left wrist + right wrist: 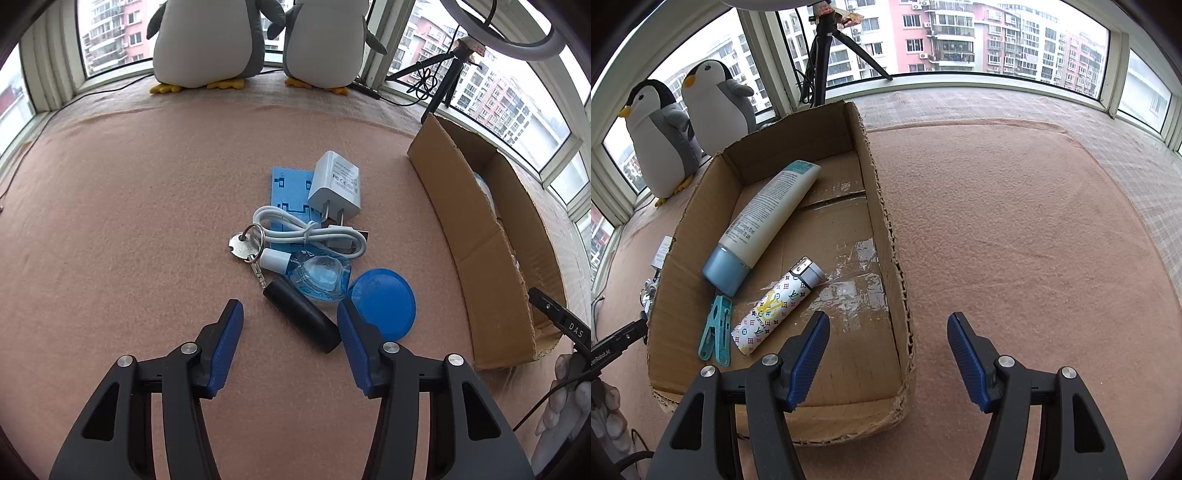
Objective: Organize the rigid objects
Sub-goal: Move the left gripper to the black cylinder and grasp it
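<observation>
A pile of small items lies on the pink blanket in the left wrist view: a black cylinder (301,319) chained to keys (243,247), a clear blue bottle (319,277), a blue disc (384,302), a white cable (310,232), a white charger (336,184) and a blue plastic plate (286,192). My left gripper (289,306) is open low over the pile. The cylinder's near end lies between its fingers, close to the right one. My right gripper (888,318) is open and holds nothing, straddling the right wall of the cardboard box (882,221). Inside lie a white tube (768,218), a patterned lighter (775,306) and a teal clothespin (716,328).
Two plush penguins (207,44) stand at the window ledge beyond the pile. A black tripod (820,55) with cables stands behind the box. The cardboard box (480,229) sits right of the pile. A gloved hand (565,391) shows at the right edge.
</observation>
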`<state>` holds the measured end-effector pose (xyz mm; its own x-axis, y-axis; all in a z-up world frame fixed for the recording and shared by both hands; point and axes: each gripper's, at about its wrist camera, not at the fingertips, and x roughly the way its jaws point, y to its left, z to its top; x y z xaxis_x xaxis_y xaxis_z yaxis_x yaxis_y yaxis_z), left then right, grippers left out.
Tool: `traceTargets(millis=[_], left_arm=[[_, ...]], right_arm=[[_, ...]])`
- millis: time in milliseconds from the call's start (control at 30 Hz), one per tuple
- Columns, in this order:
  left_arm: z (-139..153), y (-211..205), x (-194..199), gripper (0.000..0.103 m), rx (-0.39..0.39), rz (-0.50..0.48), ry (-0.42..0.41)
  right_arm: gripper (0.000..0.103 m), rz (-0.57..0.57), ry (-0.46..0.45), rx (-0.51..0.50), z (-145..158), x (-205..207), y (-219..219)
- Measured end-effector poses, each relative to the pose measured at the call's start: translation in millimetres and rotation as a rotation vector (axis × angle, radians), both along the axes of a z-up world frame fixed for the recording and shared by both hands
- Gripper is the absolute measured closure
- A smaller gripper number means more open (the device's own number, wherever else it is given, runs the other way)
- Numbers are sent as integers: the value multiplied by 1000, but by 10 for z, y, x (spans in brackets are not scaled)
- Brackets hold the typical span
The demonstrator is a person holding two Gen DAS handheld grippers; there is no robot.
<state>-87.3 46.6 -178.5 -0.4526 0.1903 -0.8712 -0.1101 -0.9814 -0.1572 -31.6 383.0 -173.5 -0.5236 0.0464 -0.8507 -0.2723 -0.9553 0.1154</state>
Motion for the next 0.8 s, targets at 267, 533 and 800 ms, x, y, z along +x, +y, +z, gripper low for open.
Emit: traceTargets(millis=[267,533,800], left_arm=[[2,-68,13,61,-13,7,6],[-22,-109,-5,78,-16,10,-2],[-23,-110,-35,88,-19,-8,-3]], right_arm=[[41,-1,-2,0,-28,-2,21],[41,-1,-2,-2,-30,-1,23],[41,0,-2,-1,-32,-2,25]])
